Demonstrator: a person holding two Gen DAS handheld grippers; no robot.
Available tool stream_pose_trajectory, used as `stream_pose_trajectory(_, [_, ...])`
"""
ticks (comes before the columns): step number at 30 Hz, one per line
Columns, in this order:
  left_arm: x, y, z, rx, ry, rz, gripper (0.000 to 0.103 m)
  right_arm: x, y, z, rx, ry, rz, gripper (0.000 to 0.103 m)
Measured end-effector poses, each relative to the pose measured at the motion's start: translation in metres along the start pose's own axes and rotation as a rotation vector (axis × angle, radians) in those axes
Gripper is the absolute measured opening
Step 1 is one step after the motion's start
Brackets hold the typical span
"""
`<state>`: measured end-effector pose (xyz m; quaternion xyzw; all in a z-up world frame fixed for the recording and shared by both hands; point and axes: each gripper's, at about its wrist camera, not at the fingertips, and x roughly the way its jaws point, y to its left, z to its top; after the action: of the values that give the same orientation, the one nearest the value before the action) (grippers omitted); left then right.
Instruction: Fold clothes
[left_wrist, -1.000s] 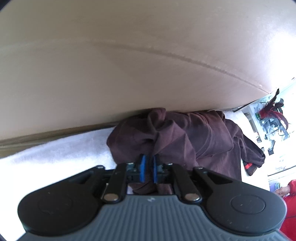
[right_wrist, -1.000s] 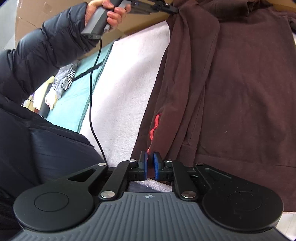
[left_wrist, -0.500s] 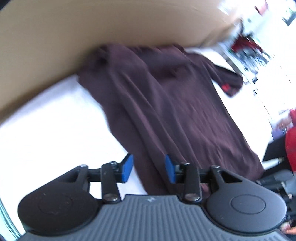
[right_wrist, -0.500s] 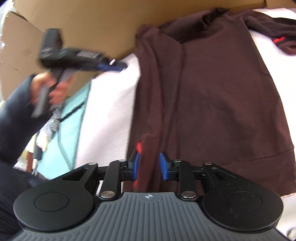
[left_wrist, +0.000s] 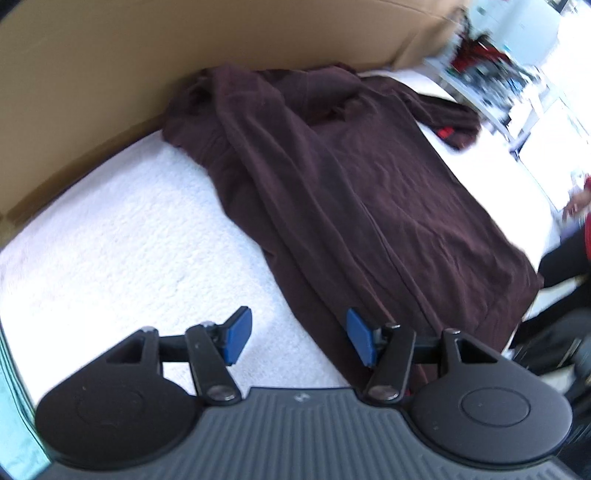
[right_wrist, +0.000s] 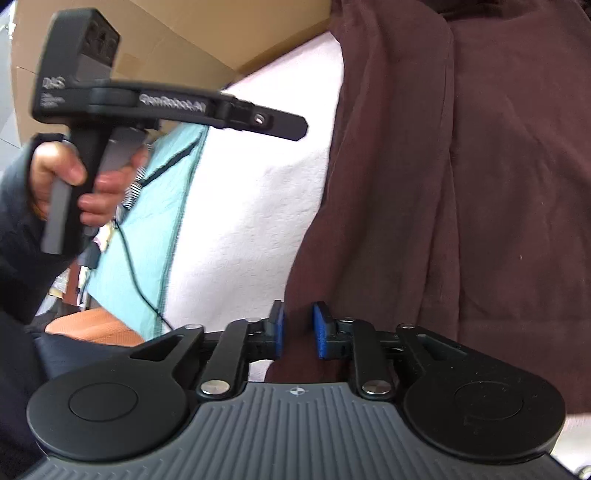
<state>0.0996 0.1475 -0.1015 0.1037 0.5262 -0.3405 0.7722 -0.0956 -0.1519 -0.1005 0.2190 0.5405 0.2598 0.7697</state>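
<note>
Item: dark maroon garment (left_wrist: 343, 192), long-sleeved, lying spread on a white fleecy blanket (left_wrist: 122, 240) that covers the counter. Its upper end is bunched against a cardboard wall (left_wrist: 110, 55); one sleeve with a red patch (left_wrist: 445, 132) reaches toward the far side. A lengthwise fold runs down its near edge.

Left tongs (left_wrist: 299, 341): blue pads spread wide apart, holding nothing, hovering over the blanket at the garment's edge, the right pad over the cloth. One second ago they were pinched shut on a bunched part of the garment near the cardboard; half a second ago they were already open, though less wide.

Right tongs (right_wrist: 298, 332): pads a narrow gap apart with the garment's folded edge running between them; no firm clamp is visible. One second ago they were closed on that edge; the gap opened half a second ago and is now slightly wider.

Seen from the right wrist: the person's left hand (right_wrist: 70, 184) gripping the other tool's handle above a teal cloth (right_wrist: 147, 221), with a black cable (right_wrist: 136, 273) trailing below.
</note>
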Motion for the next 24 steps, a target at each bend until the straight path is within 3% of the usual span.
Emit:
stream_pose_trajectory(3, [0.007, -0.013, -0.008, 0.059, 0.017, -0.026, 0.059, -0.027, -0.011, -0.006, 0.097, -0.096, -0.032, 0.027])
stream_pose_trajectory(6, [0.011, -0.024, -0.014, 0.092, 0.025, -0.043, 0.060, -0.036, -0.023, -0.012, 0.158, -0.142, -0.119, 0.028])
stream_pose_trajectory(9, [0.013, -0.033, -0.020, 0.107, 0.027, -0.043, 0.064, -0.027, -0.028, -0.008, 0.152, -0.141, -0.147, 0.028])
stream_pose_trajectory(13, [0.018, -0.034, -0.028, 0.092, 0.043, 0.013, 0.064, -0.010, -0.026, 0.002, 0.069, -0.114, -0.232, 0.028])
stream_pose_trajectory(20, [0.025, -0.027, -0.041, 0.031, 0.083, 0.095, 0.065, -0.007, -0.041, 0.006, 0.023, -0.072, -0.221, 0.032])
stream_pose_trajectory(23, [0.020, -0.029, -0.042, 0.012, 0.077, 0.102, 0.065, -0.011, -0.040, 0.010, 0.009, -0.058, -0.188, 0.002])
stream_pose_trajectory(24, [0.017, -0.032, -0.042, 0.014, 0.071, 0.099, 0.065, -0.017, -0.037, 0.013, 0.009, -0.077, -0.172, 0.002])
